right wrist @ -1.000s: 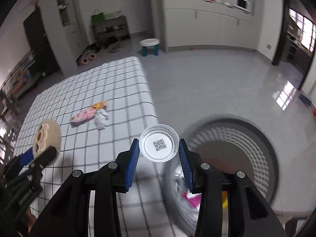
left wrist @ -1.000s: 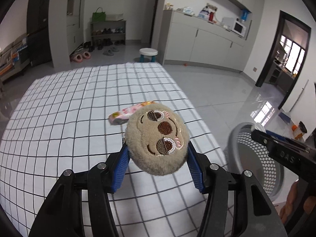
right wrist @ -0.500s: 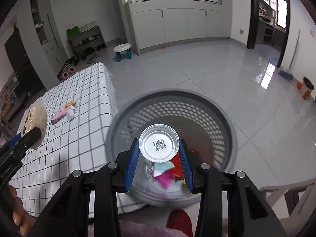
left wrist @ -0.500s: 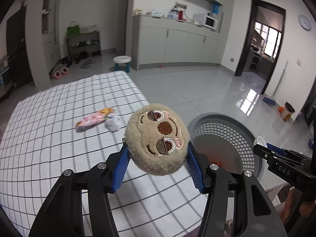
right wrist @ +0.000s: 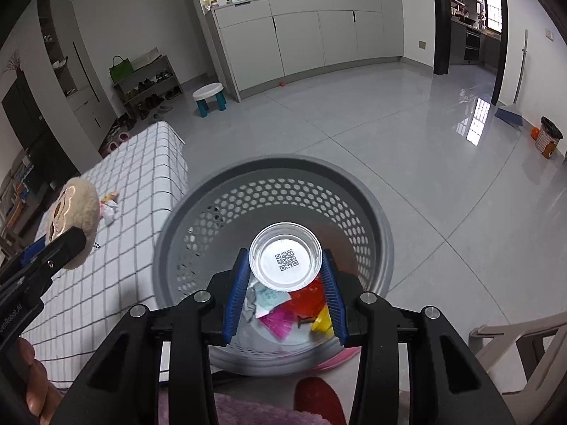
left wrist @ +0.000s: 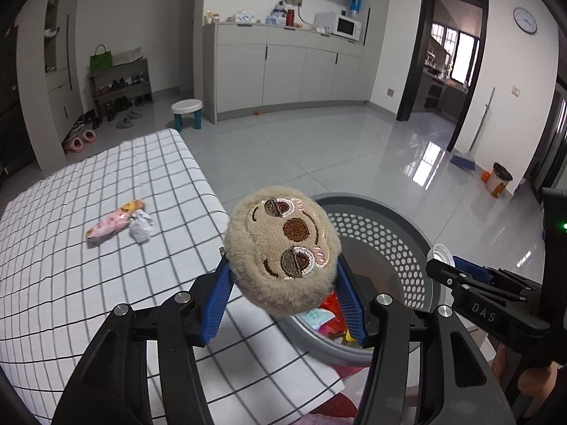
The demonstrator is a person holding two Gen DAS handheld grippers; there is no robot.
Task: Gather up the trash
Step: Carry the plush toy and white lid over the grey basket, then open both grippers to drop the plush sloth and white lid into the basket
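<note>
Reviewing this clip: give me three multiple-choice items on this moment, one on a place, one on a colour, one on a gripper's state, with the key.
1. Where is the clear plastic cup?
A. on the checked tablecloth
B. over the grey perforated basket
C. on the floor

2. What colour are the pads of the left gripper?
A. blue
B. red
C. white

3. What is the right gripper doing?
A. standing open and empty
B. shut on a wrapper
C. shut on the cup

Key: B, the basket lies right beneath the cup; A, blue pads clamp the plush sloth face; C, both pads press the cup's sides.
</note>
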